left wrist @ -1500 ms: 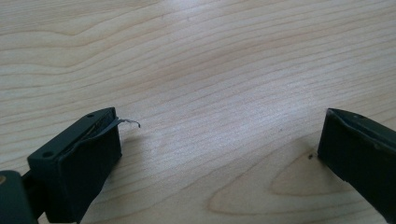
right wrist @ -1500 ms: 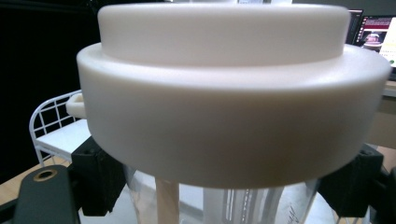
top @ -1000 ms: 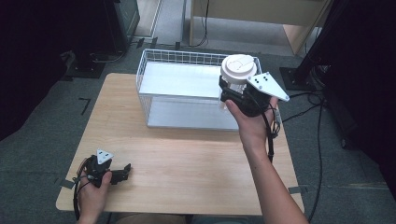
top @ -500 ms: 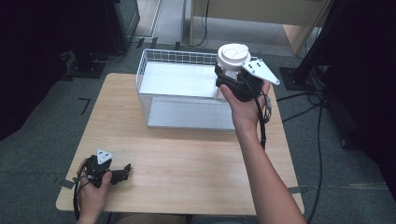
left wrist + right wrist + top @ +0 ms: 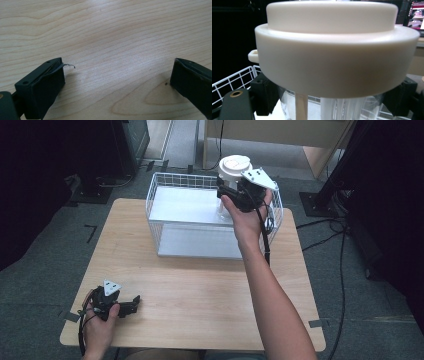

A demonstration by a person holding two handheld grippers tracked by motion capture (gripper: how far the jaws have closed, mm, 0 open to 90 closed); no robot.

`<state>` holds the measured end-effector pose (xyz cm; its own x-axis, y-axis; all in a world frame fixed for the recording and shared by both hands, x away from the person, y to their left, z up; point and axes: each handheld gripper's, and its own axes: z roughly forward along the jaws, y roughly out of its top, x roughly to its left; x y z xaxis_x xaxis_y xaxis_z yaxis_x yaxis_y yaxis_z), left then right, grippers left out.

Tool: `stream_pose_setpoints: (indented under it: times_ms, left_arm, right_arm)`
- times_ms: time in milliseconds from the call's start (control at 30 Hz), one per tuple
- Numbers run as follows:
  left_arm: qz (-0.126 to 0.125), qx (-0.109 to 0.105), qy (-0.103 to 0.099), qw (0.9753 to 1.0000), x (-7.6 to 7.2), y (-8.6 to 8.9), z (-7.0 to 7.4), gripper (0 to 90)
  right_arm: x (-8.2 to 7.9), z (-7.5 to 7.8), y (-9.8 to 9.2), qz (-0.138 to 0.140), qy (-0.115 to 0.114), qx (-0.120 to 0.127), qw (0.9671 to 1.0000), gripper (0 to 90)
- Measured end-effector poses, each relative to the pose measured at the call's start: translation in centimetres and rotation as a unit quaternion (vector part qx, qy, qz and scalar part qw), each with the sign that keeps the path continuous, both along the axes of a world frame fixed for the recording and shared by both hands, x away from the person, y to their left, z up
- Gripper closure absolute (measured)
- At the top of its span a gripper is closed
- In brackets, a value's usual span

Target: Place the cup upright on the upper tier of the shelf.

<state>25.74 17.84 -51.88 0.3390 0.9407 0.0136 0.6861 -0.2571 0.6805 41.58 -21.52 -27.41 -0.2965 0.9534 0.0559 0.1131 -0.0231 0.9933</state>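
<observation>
White-lidded clear jar [image 5: 231, 172], no label I can read, is clamped in the right gripper [image 5: 231, 195] above the wire basket [image 5: 165, 195]. Right gripper view adds a lid tab [image 5: 253, 55]. Left gripper [image 5: 131, 305] rests wide open on the surface [image 5: 200, 290].

high view: overhead, facing forward-down | left gripper view: close over table [image 5: 112, 37] | right gripper view: close on basket [image 5: 234, 80]

Light falls evenly from above on the table [image 5: 200, 285]; the surroundings are dark. The close white lid [image 5: 332, 50] looks soft and slightly blurred.

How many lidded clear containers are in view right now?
1: the clear container with a white lid, clamped in the right gripper, held over the wire basket at its right end.
</observation>
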Motion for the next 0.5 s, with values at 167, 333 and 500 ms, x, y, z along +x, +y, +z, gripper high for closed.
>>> stream_pose_setpoints:
  times_ms: [167, 333, 500]
  left_arm:
    - [0.0, 0.0, 0.0, 1.0, 0.0, 0.0, 0.0, 0.0]
    - [0.0, 0.0, -0.001, 1.0, 0.0, 0.0, 0.0, 0.0]
    - [0.001, -0.002, -0.002, 1.0, 0.0, 0.0, 0.0, 0.0]
  right_arm:
    - [0.9, -0.1, 1.1, 0.003, 0.003, -0.007, 1.0, 15.8]
    - [2.1, -0.4, 2.2, -0.001, 0.005, -0.007, 1.0, 15.8]
    - [2.3, -0.6, 2.4, 0.0, -0.004, -0.004, 1.0, 15.8]
